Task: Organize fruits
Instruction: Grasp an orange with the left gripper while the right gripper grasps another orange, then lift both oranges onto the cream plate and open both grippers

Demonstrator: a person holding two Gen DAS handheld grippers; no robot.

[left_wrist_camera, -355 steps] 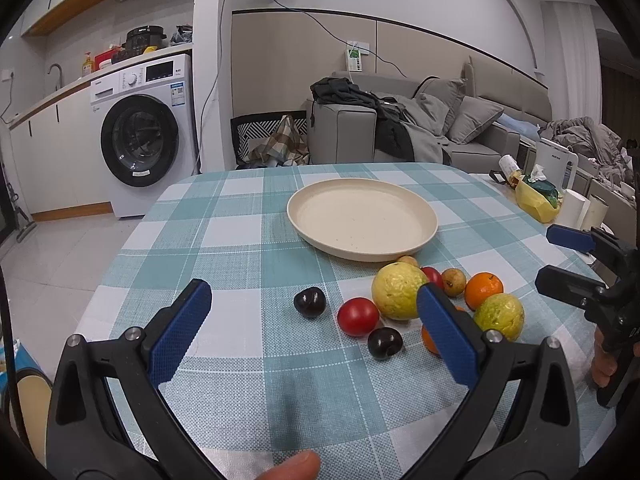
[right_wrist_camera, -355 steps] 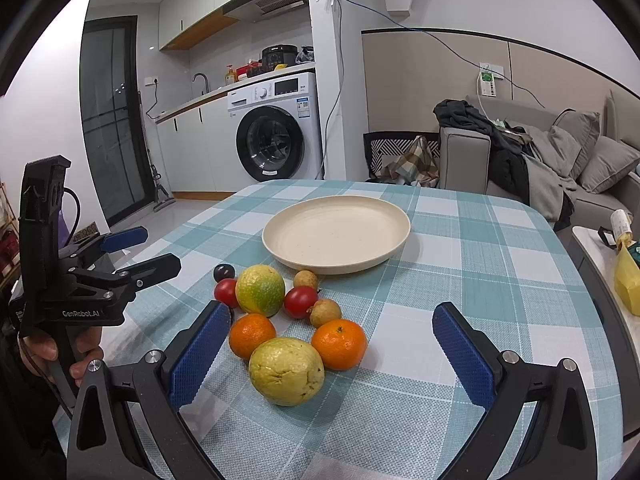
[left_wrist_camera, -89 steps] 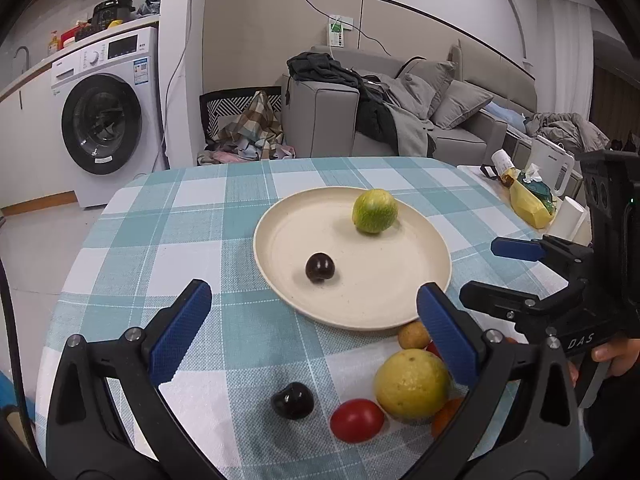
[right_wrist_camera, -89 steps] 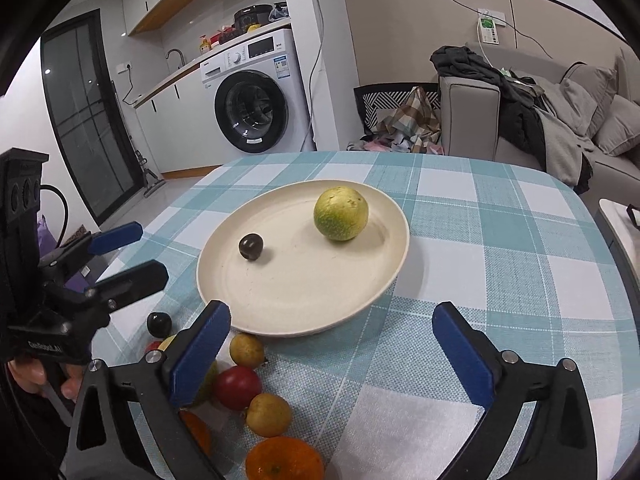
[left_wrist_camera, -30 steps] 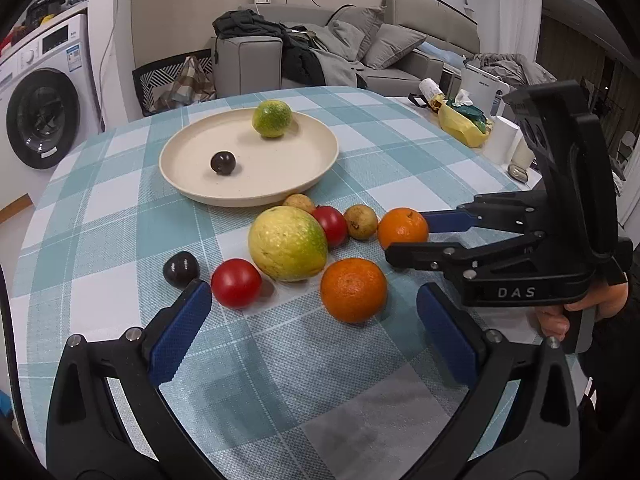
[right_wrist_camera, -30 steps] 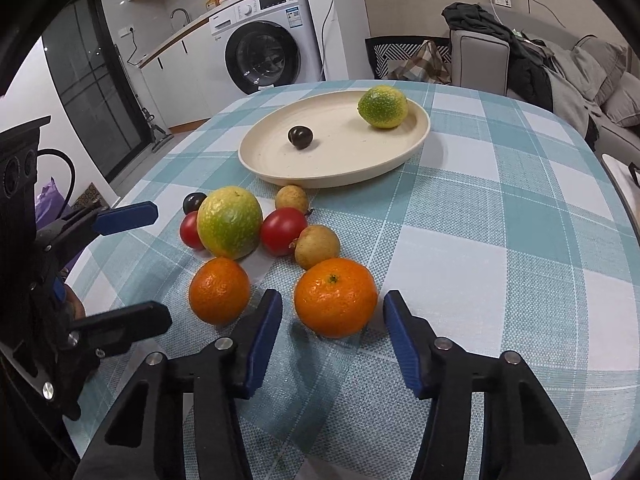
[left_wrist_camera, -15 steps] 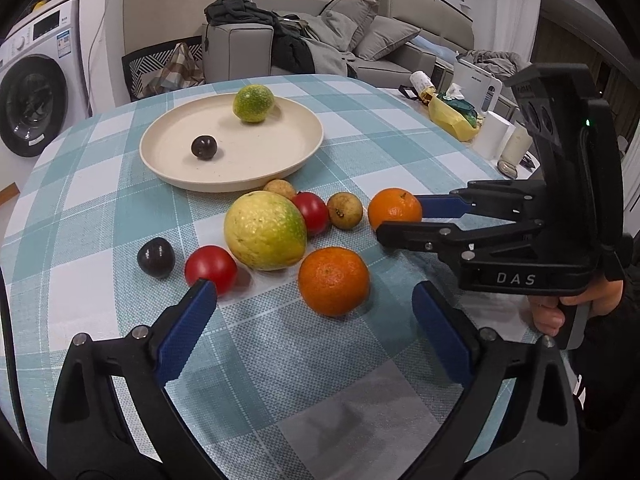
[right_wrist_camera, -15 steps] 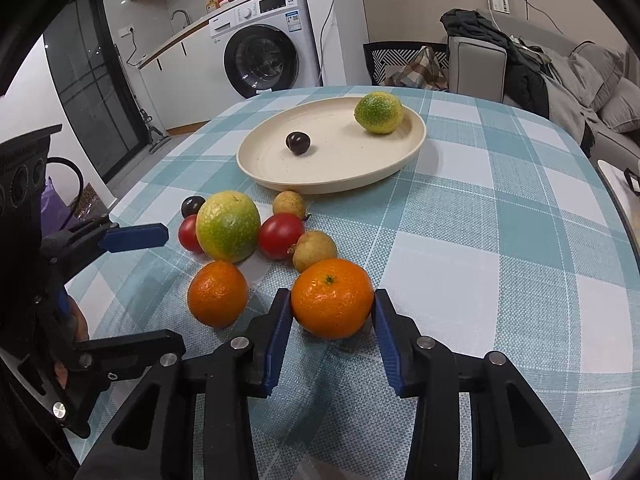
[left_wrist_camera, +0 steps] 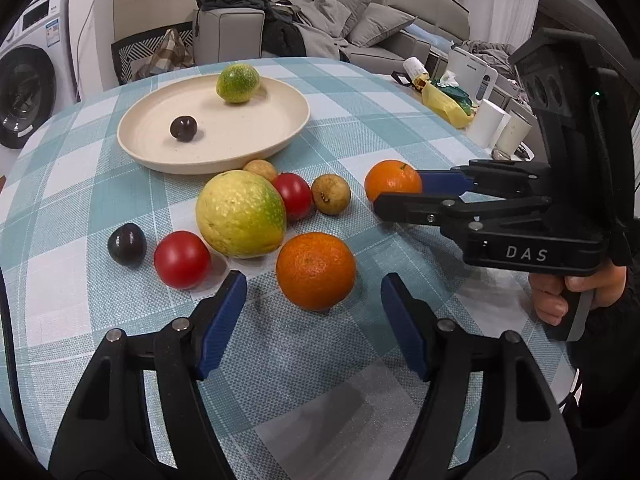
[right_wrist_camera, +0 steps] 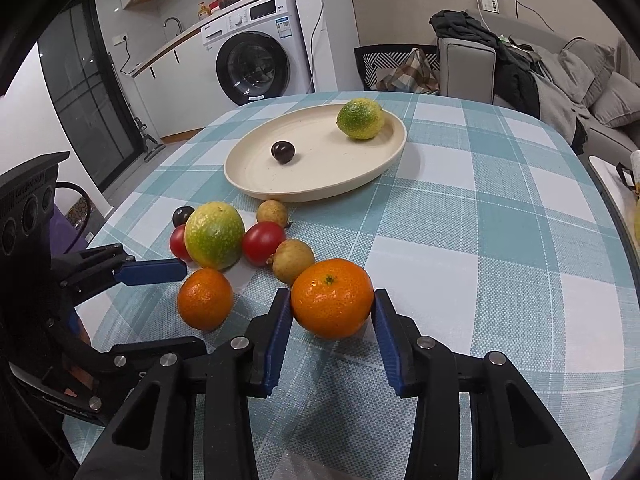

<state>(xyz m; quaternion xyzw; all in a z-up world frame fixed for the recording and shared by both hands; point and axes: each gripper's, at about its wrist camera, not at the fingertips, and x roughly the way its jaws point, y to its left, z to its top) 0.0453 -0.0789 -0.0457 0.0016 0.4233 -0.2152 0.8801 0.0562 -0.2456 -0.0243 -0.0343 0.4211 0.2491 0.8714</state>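
Note:
A cream plate point(left_wrist_camera: 160, 160) point(right_wrist_camera: 320, 188) holds a green citrus point(left_wrist_camera: 237, 83) point(right_wrist_camera: 361, 119) and a dark plum point(left_wrist_camera: 184, 128) point(right_wrist_camera: 283, 152). My right gripper point(right_wrist_camera: 332, 320) is shut on an orange point(right_wrist_camera: 332, 298), which shows in the left wrist view point(left_wrist_camera: 393, 181). My left gripper point(left_wrist_camera: 314, 304) is open, its blue pads either side of a second orange point(left_wrist_camera: 316, 270) point(right_wrist_camera: 205, 298) without touching it. On the cloth lie a big yellow-green citrus point(left_wrist_camera: 241, 214), two red tomatoes point(left_wrist_camera: 182, 259) point(left_wrist_camera: 294, 195), a dark plum point(left_wrist_camera: 127, 244) and two small brown fruits point(left_wrist_camera: 331, 194).
The round table with a teal checked cloth point(right_wrist_camera: 480, 208) drops off at the right, where a side table carries a yellow bag point(left_wrist_camera: 444, 104) and white cups point(left_wrist_camera: 486, 128). A washing machine point(right_wrist_camera: 256, 64) and a sofa point(left_wrist_camera: 320, 28) stand beyond.
The right gripper has closed onto the orange over the last second. The left gripper has narrowed and moved in around the second orange.

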